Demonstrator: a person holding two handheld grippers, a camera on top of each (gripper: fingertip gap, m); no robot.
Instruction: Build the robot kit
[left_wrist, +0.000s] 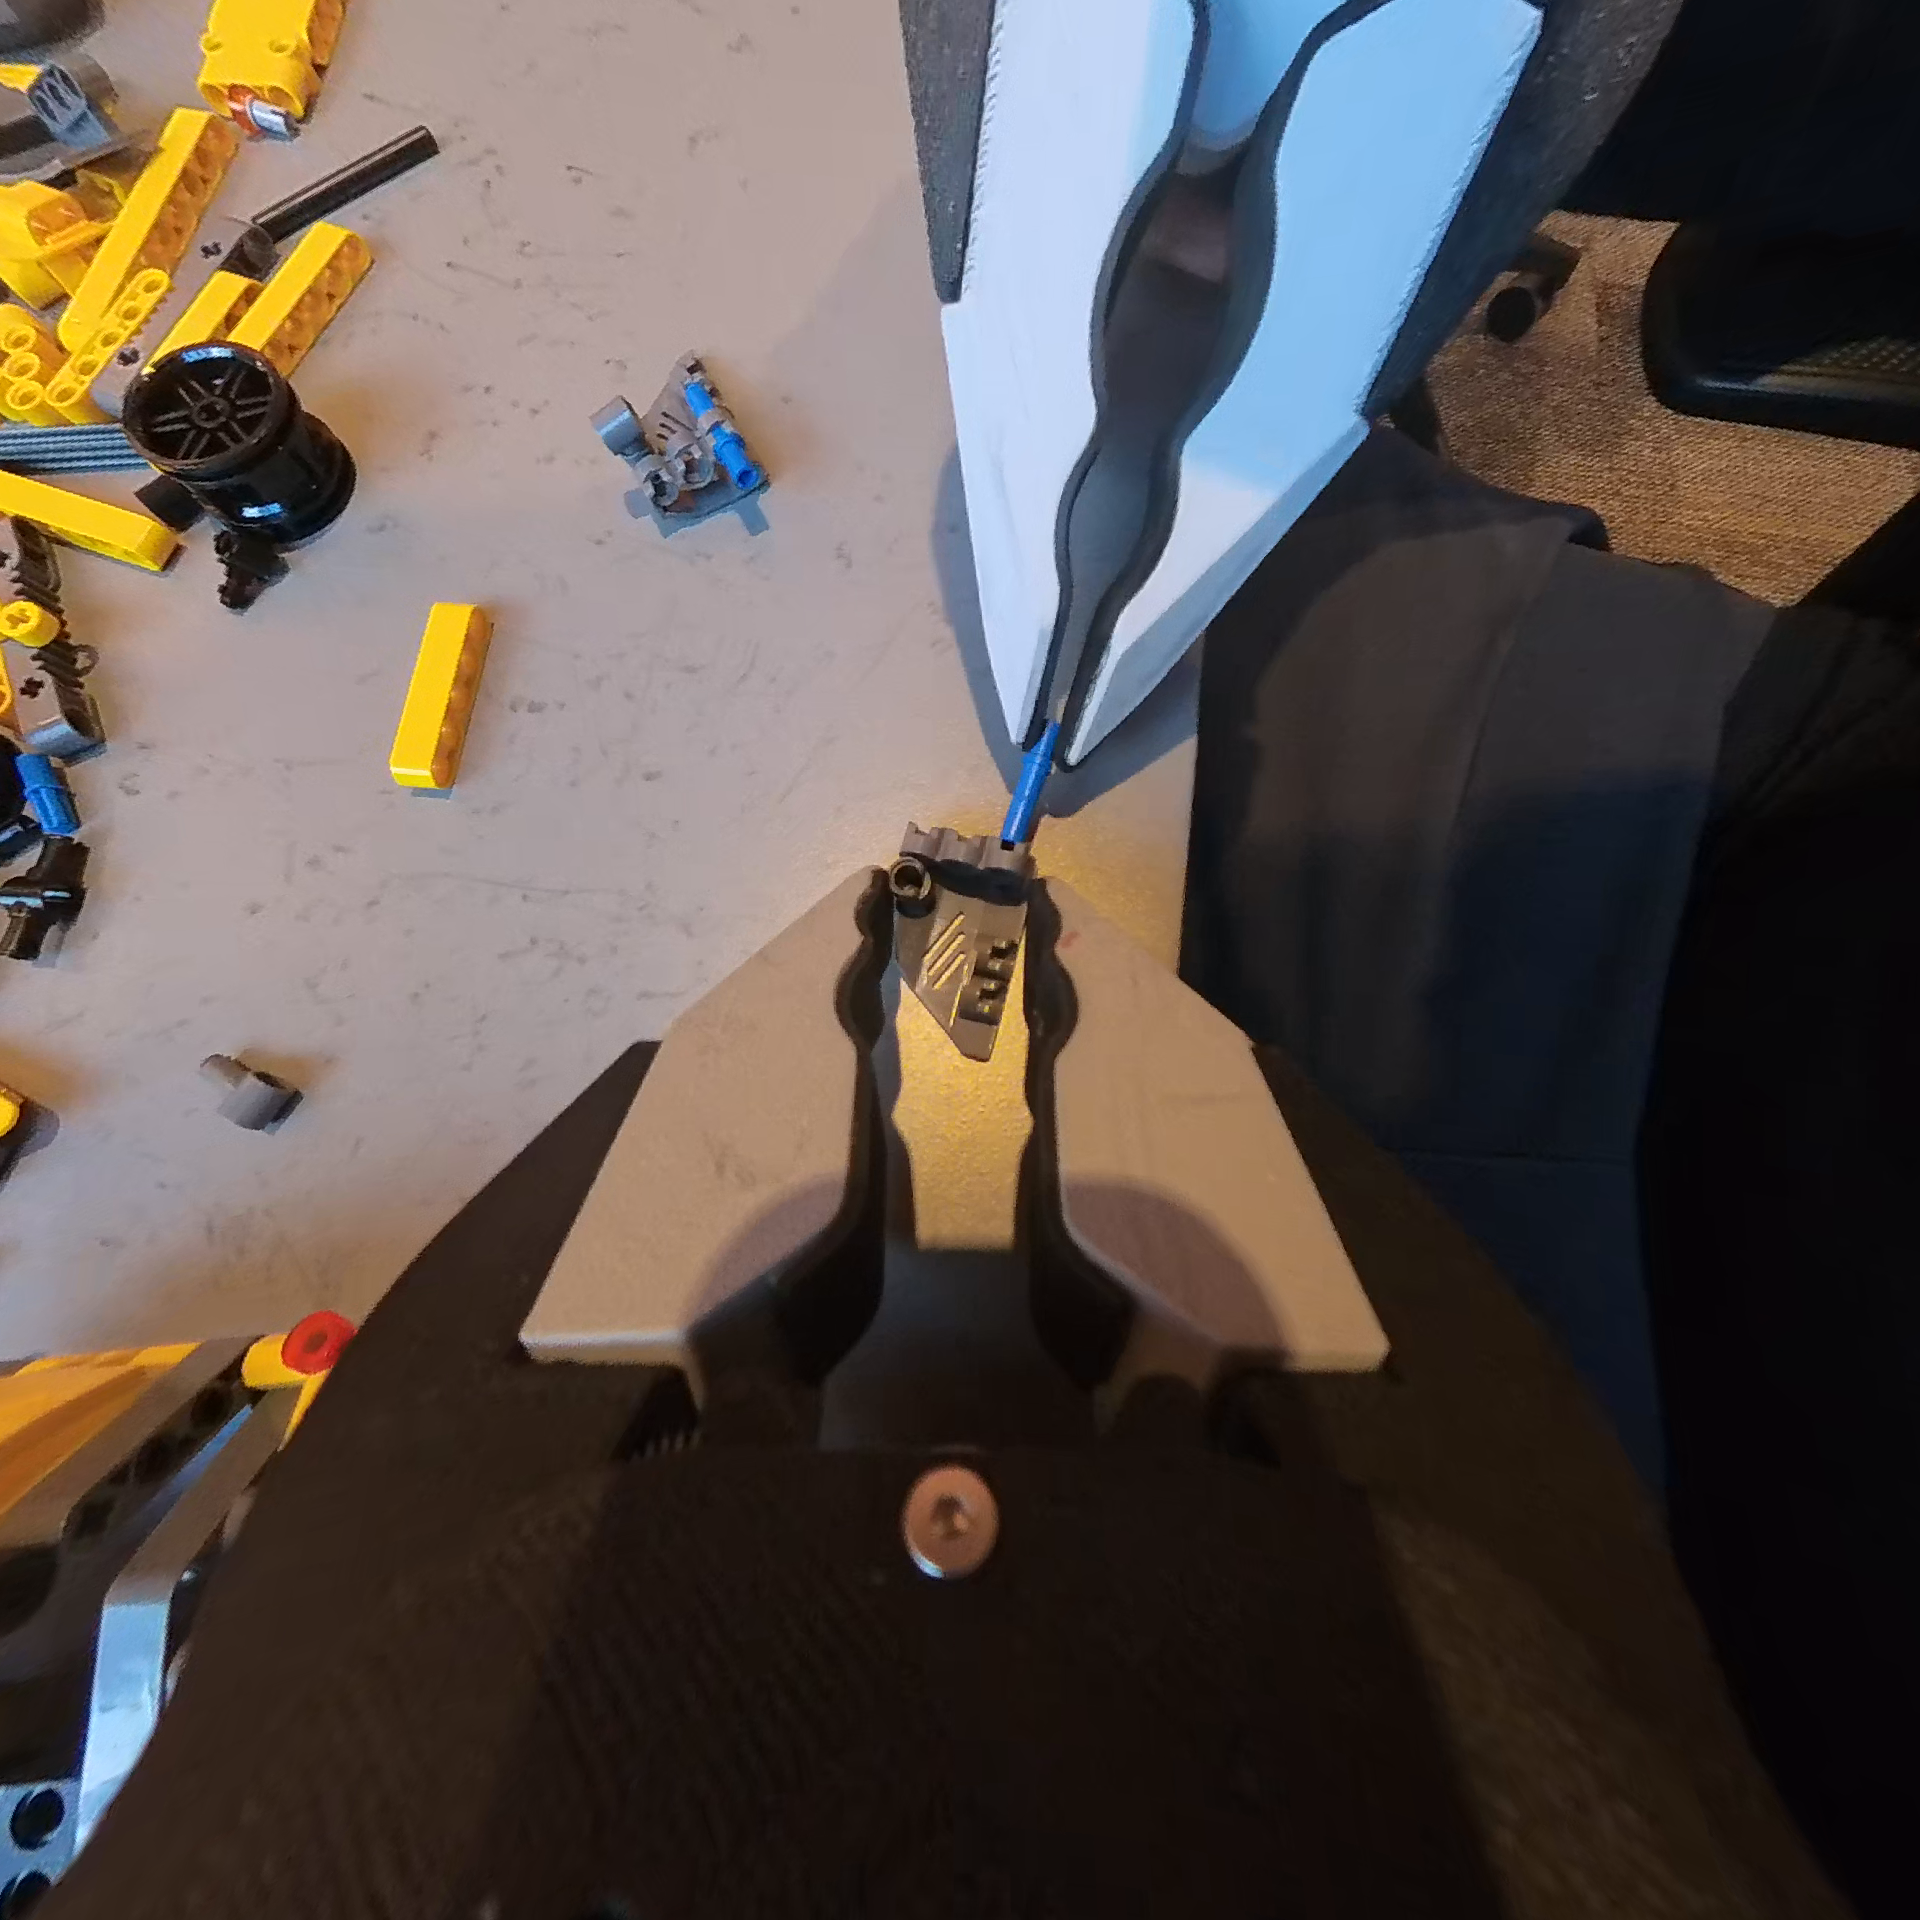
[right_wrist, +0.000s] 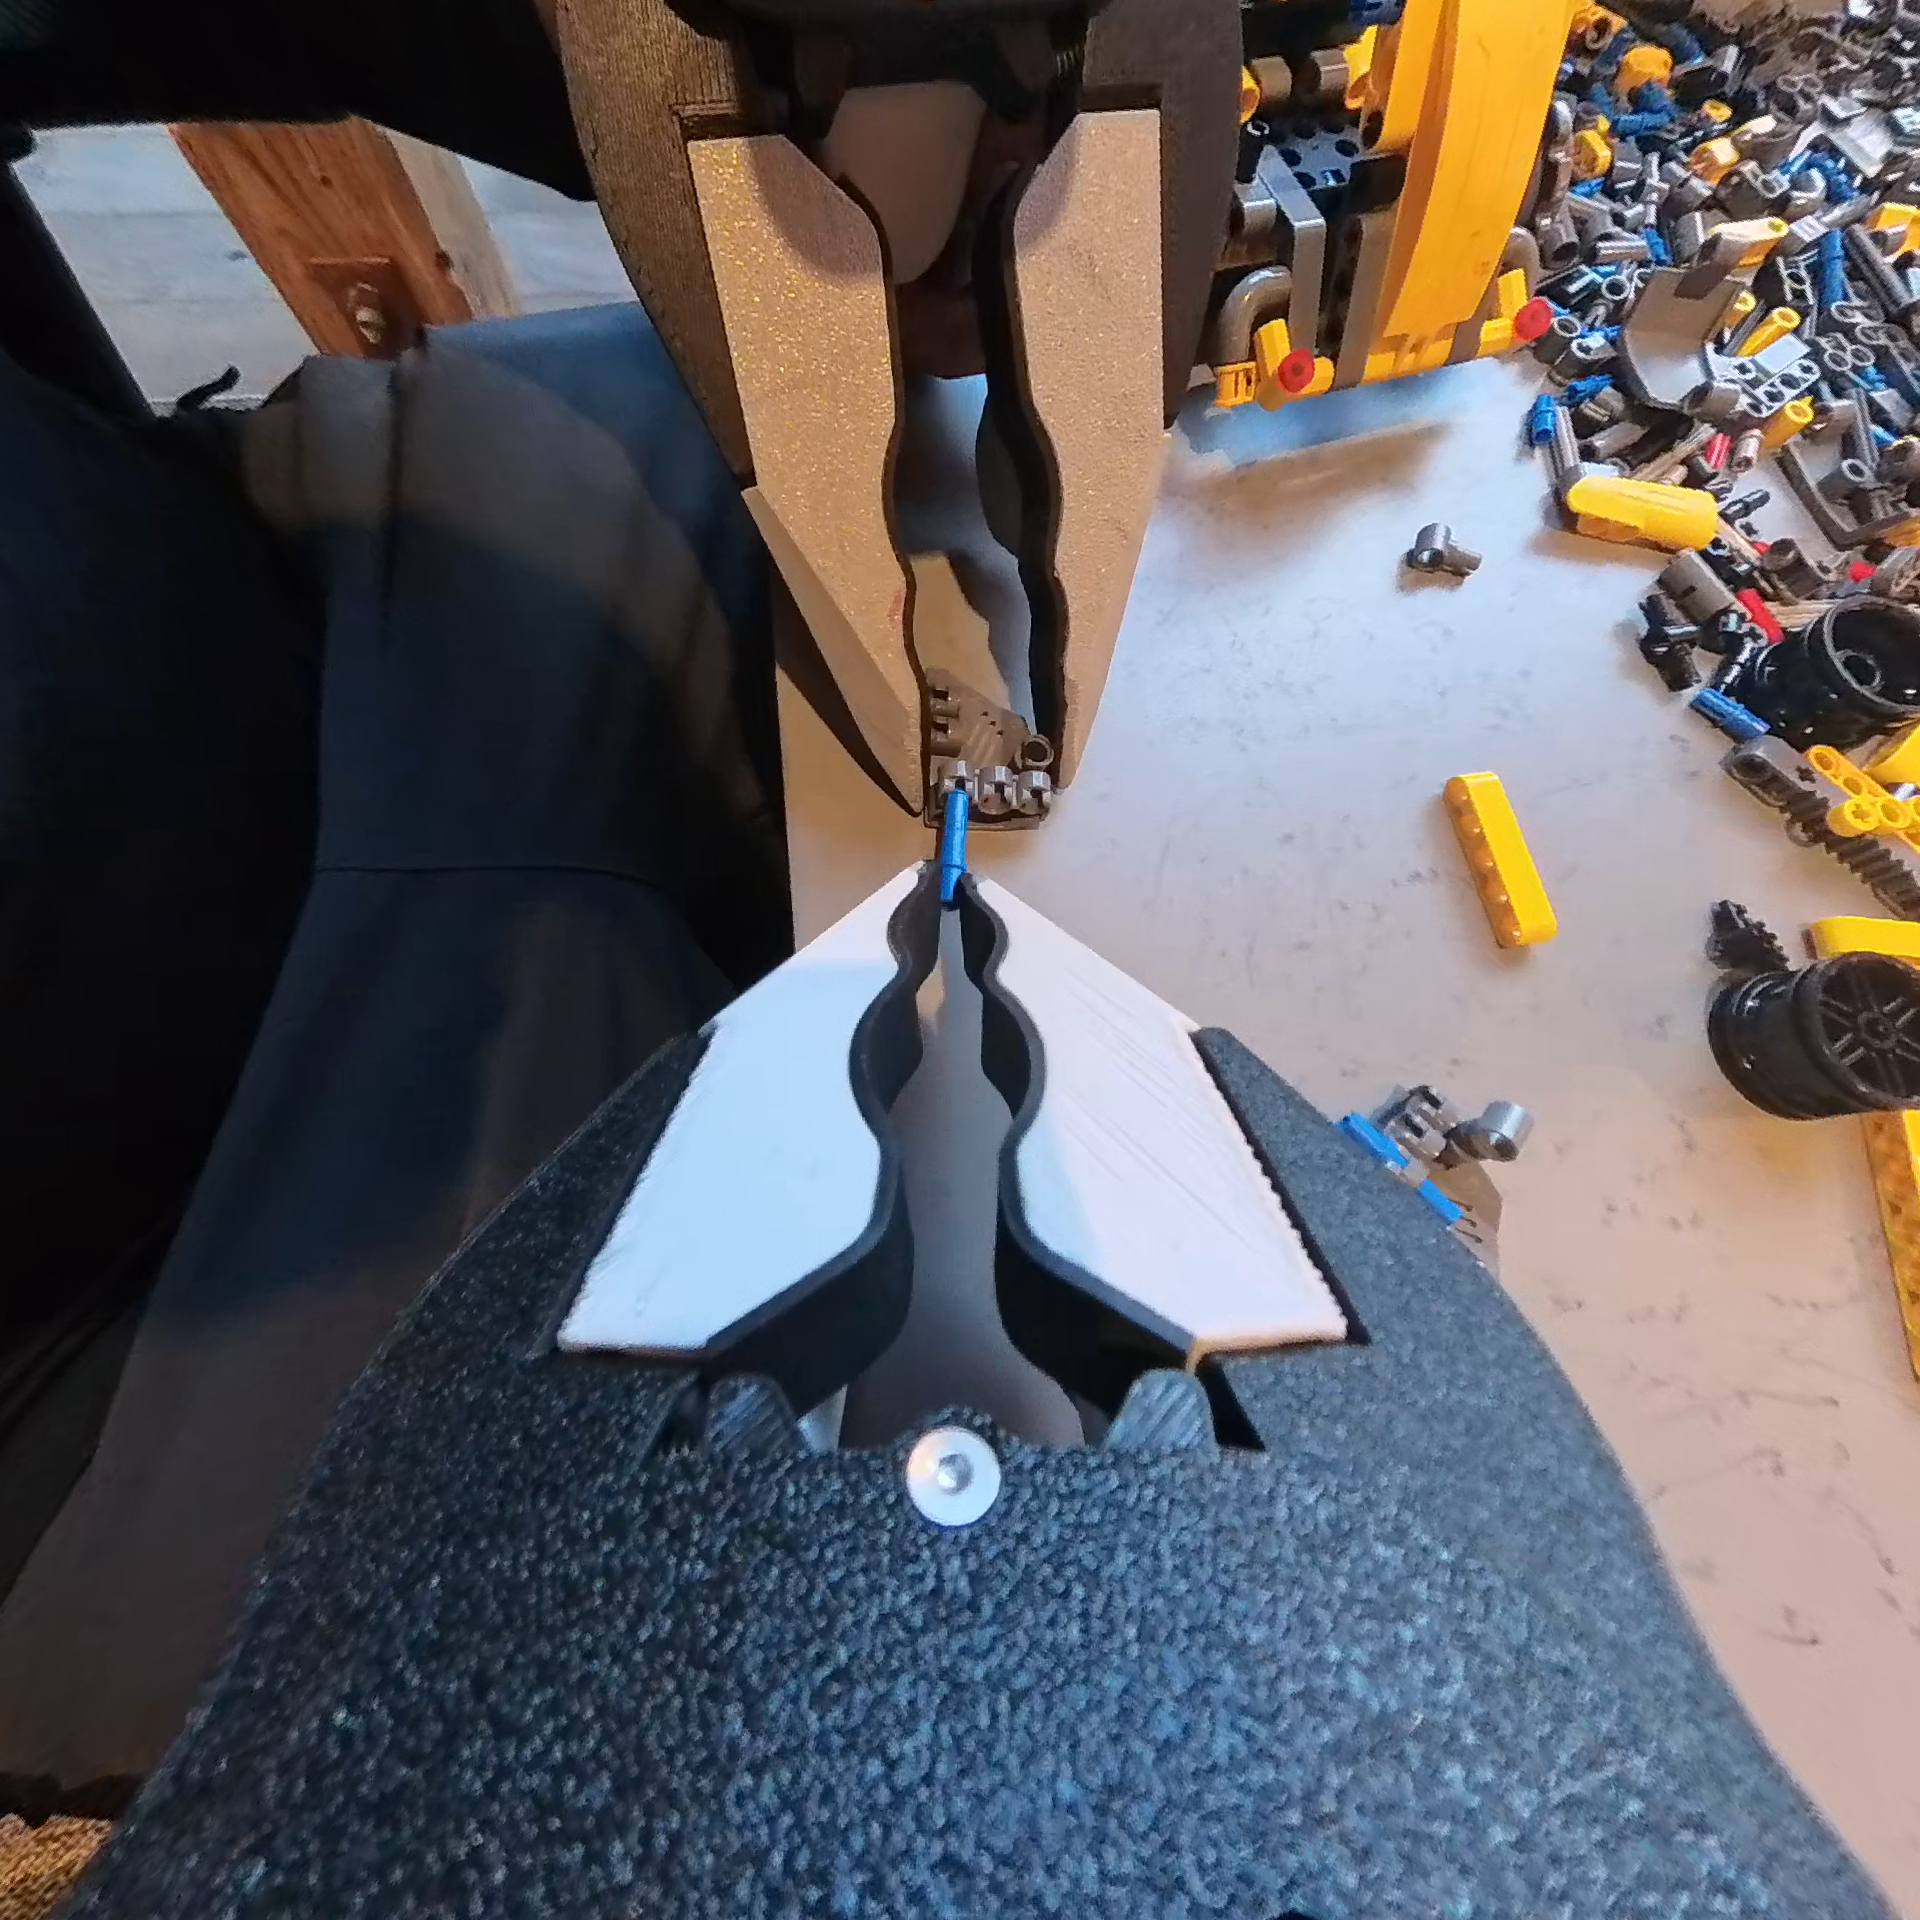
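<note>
Blue plastic connector pin (right_wrist: 951, 844), thin and short, is pinched at one end between the tips of the white-fingered right gripper (right_wrist: 943, 883), whose fingers are pressed together on it. Its free end meets a hole at the edge of a small grey wedge-shaped plastic building piece (left_wrist: 966, 956), which is clamped between the tips of the grey-fingered left gripper (left_wrist: 961, 894). Both grippers are held tip to tip above the near edge of the pale grey bench (left_wrist: 644, 208), beside dark fabric off the edge. A single yellow plastic beam with holes (left_wrist: 442, 696) lies alone on the bench, well apart from the grippers. A small grey assembly fitted with blue pins (left_wrist: 686, 447) rests farther off. A black wheel hub (left_wrist: 234, 442) sits near a scatter of yellow beams. A large heap of yellow, black and grey building parts (right_wrist: 1714, 260) is seen in the right wrist view.
</note>
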